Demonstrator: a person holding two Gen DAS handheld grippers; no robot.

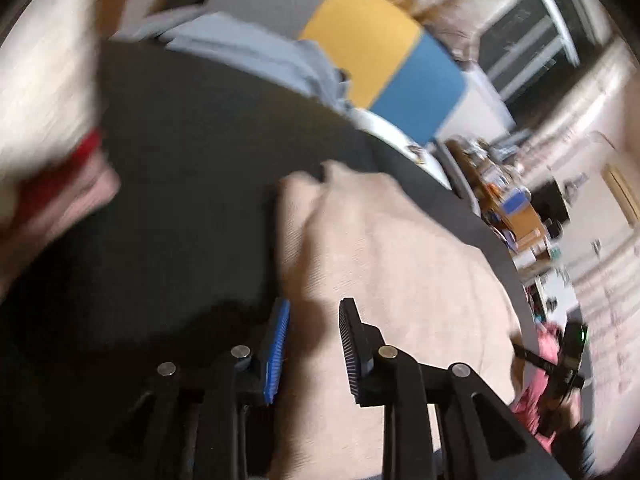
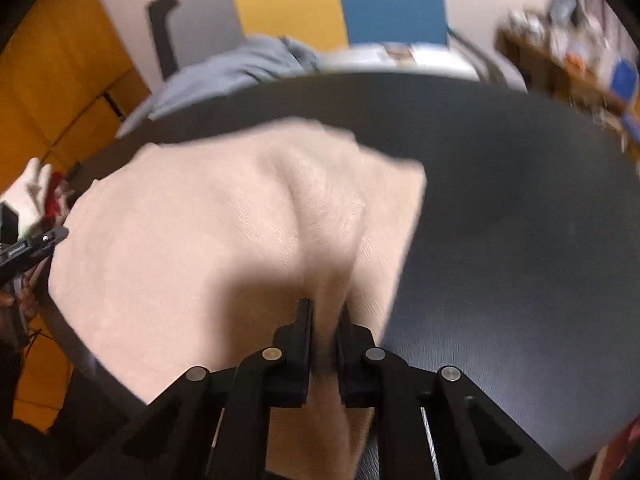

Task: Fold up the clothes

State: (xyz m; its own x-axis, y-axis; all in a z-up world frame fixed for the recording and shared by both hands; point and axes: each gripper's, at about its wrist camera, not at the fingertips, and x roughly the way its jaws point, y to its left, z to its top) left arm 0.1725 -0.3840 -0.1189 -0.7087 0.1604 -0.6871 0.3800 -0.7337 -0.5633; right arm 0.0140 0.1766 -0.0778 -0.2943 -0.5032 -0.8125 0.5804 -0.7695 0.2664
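A beige knitted garment [image 2: 224,232] lies spread on a round black table [image 2: 520,216]; it also shows in the left wrist view [image 1: 400,264]. My right gripper [image 2: 326,312] is shut on a bunched fold of the beige garment near its front edge. My left gripper [image 1: 314,312] is open, its jaws apart just above the garment's left edge, holding nothing. The right gripper shows at the far right of the left wrist view [image 1: 560,364]. The left gripper shows at the left edge of the right wrist view [image 2: 28,248]. Both views are motion-blurred.
A grey-blue garment [image 2: 240,68] lies at the table's far edge, also in the left wrist view [image 1: 260,52]. A white and red cloth [image 1: 44,120] is at the left. A yellow and blue panel [image 2: 340,0] stands behind. A cluttered shelf [image 1: 512,208] is at the right.
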